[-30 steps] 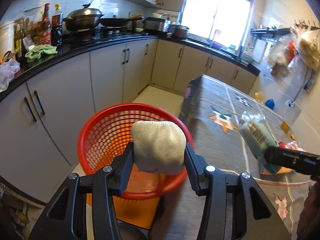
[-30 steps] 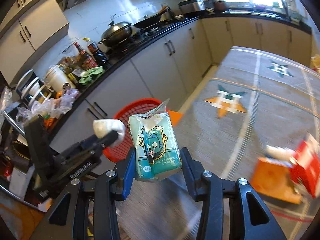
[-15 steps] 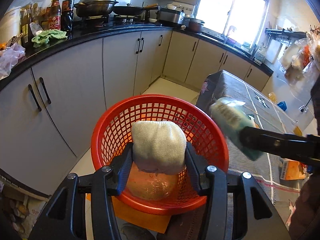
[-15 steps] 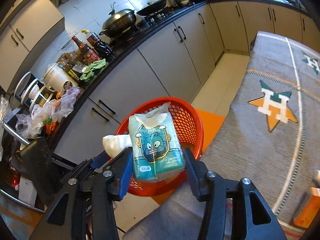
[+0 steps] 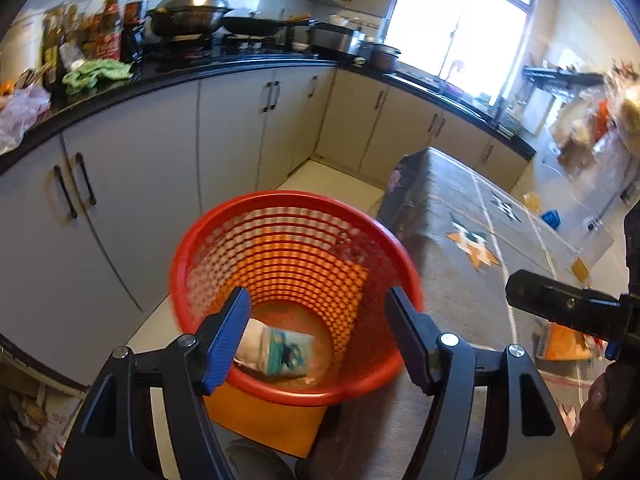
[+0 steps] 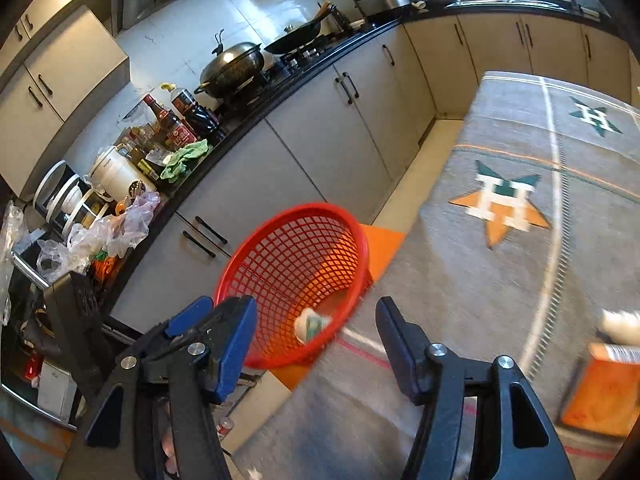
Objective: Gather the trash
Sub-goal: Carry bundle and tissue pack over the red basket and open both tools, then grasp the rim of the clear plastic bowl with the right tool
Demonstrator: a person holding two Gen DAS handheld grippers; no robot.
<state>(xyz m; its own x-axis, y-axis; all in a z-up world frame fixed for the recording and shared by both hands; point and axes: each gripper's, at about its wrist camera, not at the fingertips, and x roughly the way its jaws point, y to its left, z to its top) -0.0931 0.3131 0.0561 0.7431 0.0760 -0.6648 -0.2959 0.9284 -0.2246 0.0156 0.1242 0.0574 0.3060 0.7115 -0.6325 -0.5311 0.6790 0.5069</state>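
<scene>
Kitchen, daylit. A bright window (image 5: 460,28) sits at about 1 o'clock in the left wrist view. A black stone countertop (image 5: 168,76) runs from 9 o'clock round to 2 o'clock over pale grey cabinet doors with dark bar handles (image 5: 132,160). On it: a lidded dark metal wok (image 5: 188,14), dark sauce bottles (image 5: 116,28), a crumpled green cloth (image 5: 96,76) and clear plastic bags (image 6: 116,232). The floor is pale tile (image 5: 320,176).

The work surface is a table under a grey woven cloth with orange-and-green star motifs (image 6: 500,280); it fills the right wrist view from 12 to 5 o'clock. An orange carton (image 6: 604,388) lies on it at 4 o'clock, blurred.

A round red plastic mesh wastebasket (image 5: 296,264) stands on the floor against the table's near end, on an orange mat (image 5: 260,420); its mouth faces up.

At the basket's bottom lie two pieces of trash, touching: a teal printed plastic snack packet (image 5: 288,350) and, at its 9 o'clock, a pale whitish wad (image 5: 252,334). The packet lies flat, its long axis running roughly 10 to 4 o'clock in the left wrist view. In the right wrist view both blur together; I cannot tell their headings there.

The left gripper (image 5: 318,340) hangs over the basket, its jaws opening, with nothing between them. The right gripper (image 6: 316,344) is beside it at the table edge, its jaws opening too, likewise empty; the basket lies at its 11 o'clock.
</scene>
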